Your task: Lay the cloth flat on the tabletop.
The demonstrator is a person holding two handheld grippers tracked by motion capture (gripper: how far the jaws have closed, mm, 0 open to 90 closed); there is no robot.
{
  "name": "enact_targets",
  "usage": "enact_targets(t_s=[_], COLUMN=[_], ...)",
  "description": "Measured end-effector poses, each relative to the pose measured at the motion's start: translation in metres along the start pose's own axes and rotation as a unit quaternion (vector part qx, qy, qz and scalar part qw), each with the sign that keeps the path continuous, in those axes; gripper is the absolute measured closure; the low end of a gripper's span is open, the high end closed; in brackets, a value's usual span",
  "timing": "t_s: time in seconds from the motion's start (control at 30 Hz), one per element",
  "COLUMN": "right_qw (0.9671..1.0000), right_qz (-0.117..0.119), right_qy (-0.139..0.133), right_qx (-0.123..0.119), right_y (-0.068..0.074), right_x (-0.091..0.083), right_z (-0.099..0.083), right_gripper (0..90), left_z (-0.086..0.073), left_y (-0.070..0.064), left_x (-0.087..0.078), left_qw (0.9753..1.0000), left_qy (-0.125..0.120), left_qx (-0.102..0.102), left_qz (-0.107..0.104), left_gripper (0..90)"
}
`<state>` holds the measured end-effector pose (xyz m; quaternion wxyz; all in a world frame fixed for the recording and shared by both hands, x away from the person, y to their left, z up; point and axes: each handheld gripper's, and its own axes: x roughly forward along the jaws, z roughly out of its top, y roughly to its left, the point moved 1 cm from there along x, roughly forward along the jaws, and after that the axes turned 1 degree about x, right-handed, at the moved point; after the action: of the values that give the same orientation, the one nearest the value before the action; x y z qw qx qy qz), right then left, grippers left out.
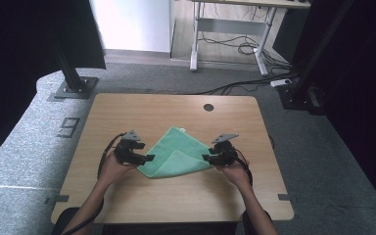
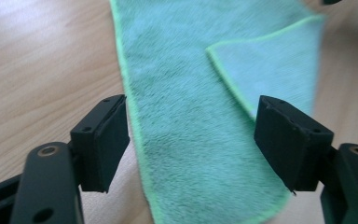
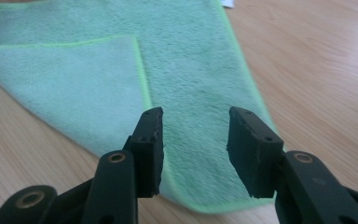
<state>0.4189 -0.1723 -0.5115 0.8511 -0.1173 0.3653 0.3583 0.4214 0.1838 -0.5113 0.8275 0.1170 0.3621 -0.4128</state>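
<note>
A green microfibre cloth [image 1: 178,152] lies on the wooden table [image 1: 127,112], with one corner folded over onto itself. My left gripper [image 1: 147,157] is at the cloth's left corner, jaws open, and the cloth [image 2: 191,121] lies between and beyond them with nothing gripped. At the cloth's right corner my right gripper [image 1: 206,157] is also open, its jaws straddling the near edge of the cloth [image 3: 186,60]. The folded flap [image 3: 70,79] lies to the left in the right gripper view.
The table has a round cable hole [image 1: 208,107] near its far edge. Black frame posts [image 1: 68,68] stand on the grey floor beyond the table, and a desk with cables [image 1: 235,44] stands farther back.
</note>
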Motion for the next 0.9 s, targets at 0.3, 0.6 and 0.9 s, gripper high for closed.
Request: enact_targets(t_s=[0.3,0.6,0.9], right_qw=[0.9997,0.9982,0.9968], right_qz=[0.011,-0.045,-0.071], right_qy=[0.023,0.036,0.032], right_qx=[-0.004,0.018,0.016], right_y=[0.018,0.011,-0.007], right_x=[0.013,0.025,0.036], right_z=[-0.009,-0.025,-0.012], right_gripper=[41.7,30.9,29.5], left_z=[-0.019,-0.028,-0.038], left_y=[0.015,0.006,-0.025], left_x=[0.023,0.021,0.015], left_qw=[0.9967,0.9956,0.9962], left_qy=[0.051,0.054,0.062], left_qx=[-0.006,-0.008,0.010], left_qz=[0.062,0.076,0.061], left_gripper=[20.5,19.7,19.3])
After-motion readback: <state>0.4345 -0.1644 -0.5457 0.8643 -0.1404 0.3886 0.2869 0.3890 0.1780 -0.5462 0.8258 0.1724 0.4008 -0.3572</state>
